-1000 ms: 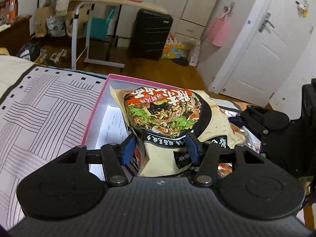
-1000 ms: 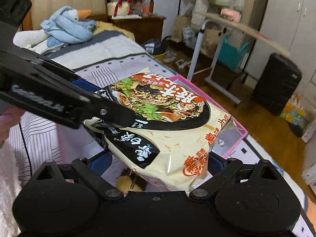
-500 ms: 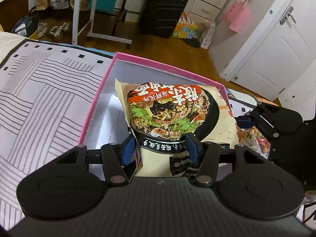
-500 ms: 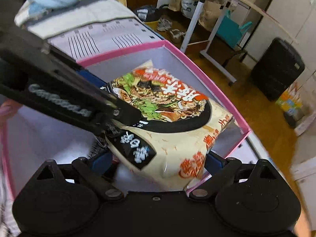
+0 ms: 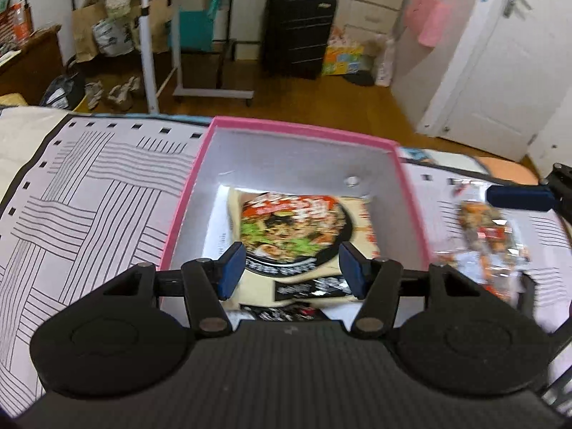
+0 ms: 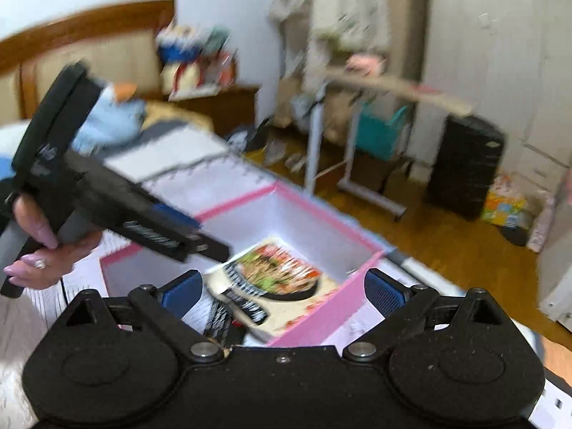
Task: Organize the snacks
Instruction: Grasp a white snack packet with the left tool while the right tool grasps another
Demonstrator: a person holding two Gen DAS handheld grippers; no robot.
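Observation:
An instant noodle packet (image 5: 289, 228) with a colourful bowl picture lies flat inside the pink-rimmed box (image 5: 304, 130). My left gripper (image 5: 291, 268) hovers just above the packet's near end; its jaws are opening and the blue pads stand clear of the packet. In the right wrist view a hand holds the left gripper (image 6: 211, 248) slanting down over the box (image 6: 321, 211) and the noodle packet (image 6: 279, 275). My right gripper (image 6: 282, 291) is open wide above the box's near corner, with nothing between its fingers.
A dark snack packet (image 5: 282, 312) lies in the box under the noodles' near edge. A clear snack bag (image 5: 489, 228) rests on the striped mat (image 5: 89, 186) right of the box. Beyond the bed edge are wooden floor, a rolling table and a black suitcase (image 5: 298, 32).
The noodle packet has left the left gripper's pads and dropped flat into the box. The left jaws have widened. The right gripper has drawn back and up, away from the packet.

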